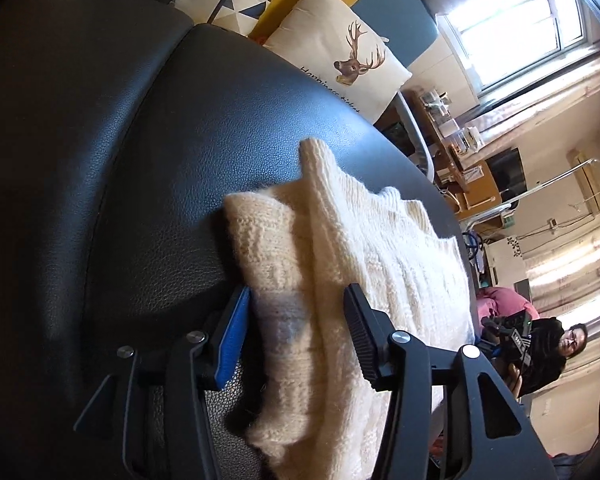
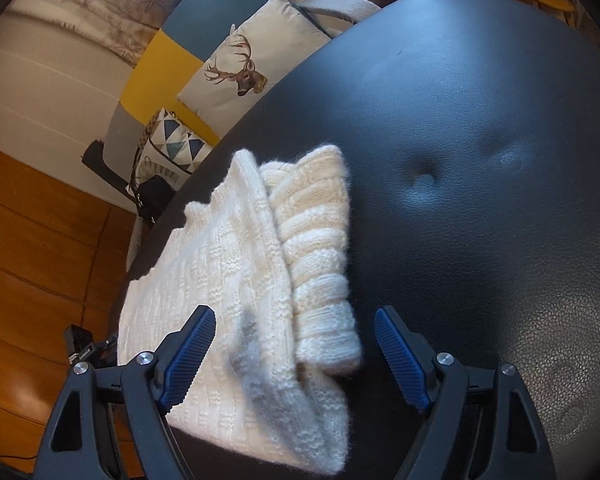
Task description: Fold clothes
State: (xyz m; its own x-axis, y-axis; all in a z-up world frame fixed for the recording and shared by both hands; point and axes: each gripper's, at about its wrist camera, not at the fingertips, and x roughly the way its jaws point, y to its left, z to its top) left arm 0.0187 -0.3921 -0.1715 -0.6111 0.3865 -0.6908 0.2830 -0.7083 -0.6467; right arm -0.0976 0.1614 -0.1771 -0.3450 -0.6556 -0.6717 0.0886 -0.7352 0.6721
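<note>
Folded cream sweater [image 2: 252, 280] lying on black leather seat [image 2: 480, 160], near its edge. Left gripper [image 1: 296, 312] parted, straddling sweater fold, pads clear of knit. Right gripper [image 2: 294, 334] spread wide above sweater, gripping nothing.

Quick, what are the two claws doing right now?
Left claw: open, astride the sweater fold, not pinching it.
Right claw: wide open, holding nothing, sweater edge between its fingers.
</note>
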